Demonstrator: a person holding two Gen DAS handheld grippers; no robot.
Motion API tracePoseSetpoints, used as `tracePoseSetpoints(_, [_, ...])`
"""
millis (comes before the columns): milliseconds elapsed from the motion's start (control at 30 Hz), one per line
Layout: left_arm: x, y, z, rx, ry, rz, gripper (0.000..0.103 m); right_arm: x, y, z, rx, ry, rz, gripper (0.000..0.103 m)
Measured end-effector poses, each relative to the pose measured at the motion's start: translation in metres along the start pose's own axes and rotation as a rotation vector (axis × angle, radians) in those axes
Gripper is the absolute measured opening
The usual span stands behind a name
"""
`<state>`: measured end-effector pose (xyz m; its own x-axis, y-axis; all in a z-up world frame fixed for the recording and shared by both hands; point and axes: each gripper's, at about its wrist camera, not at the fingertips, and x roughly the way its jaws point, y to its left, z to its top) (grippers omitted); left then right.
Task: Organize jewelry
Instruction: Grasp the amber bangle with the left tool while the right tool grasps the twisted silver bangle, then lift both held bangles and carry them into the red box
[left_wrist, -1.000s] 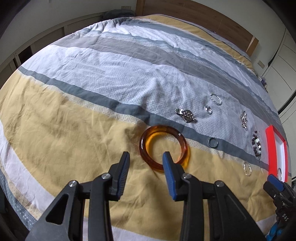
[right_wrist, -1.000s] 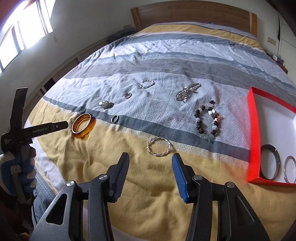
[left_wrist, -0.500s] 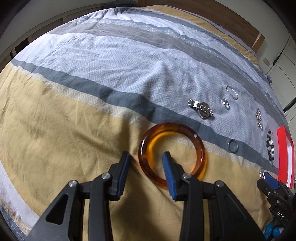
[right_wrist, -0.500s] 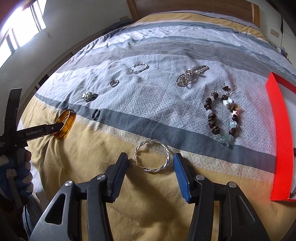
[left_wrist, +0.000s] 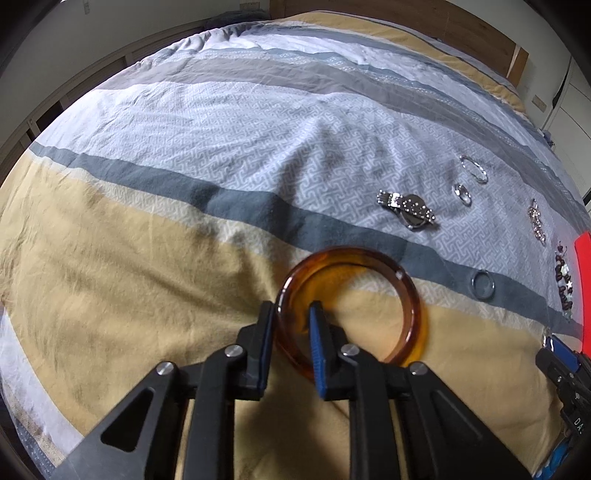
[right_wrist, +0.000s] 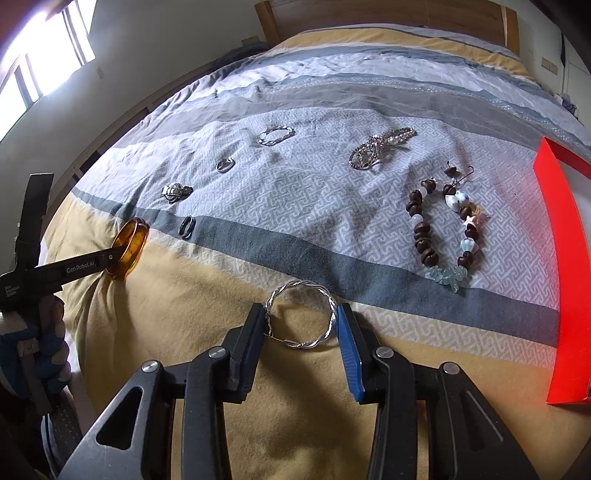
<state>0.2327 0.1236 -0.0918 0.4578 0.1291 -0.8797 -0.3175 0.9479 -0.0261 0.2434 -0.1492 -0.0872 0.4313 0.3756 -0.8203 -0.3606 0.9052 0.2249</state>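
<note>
Amber bangle (left_wrist: 369, 295) on the yellow stripe of the bed (left_wrist: 110, 258), near rim clamped in the left gripper (left_wrist: 291, 325), jaws just closed onto it. Twisted silver bracelet (right_wrist: 301, 314) also on the yellow stripe, between the right gripper (right_wrist: 301, 325) jaws, closing in and touching both sides. Beaded bracelet (right_wrist: 443, 236), watch (left_wrist: 406, 208), rings beyond on grey. Red box (right_wrist: 561, 258) at right edge.
</note>
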Motion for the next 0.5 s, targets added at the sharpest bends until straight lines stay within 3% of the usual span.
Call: tracePoseSetpoints(500, [-0.053,0.0,-0.017,-0.009,-0.029,-0.013,0.009,-0.078,0.012,-0.011,-0.003,-0.084,-0.011,0.039])
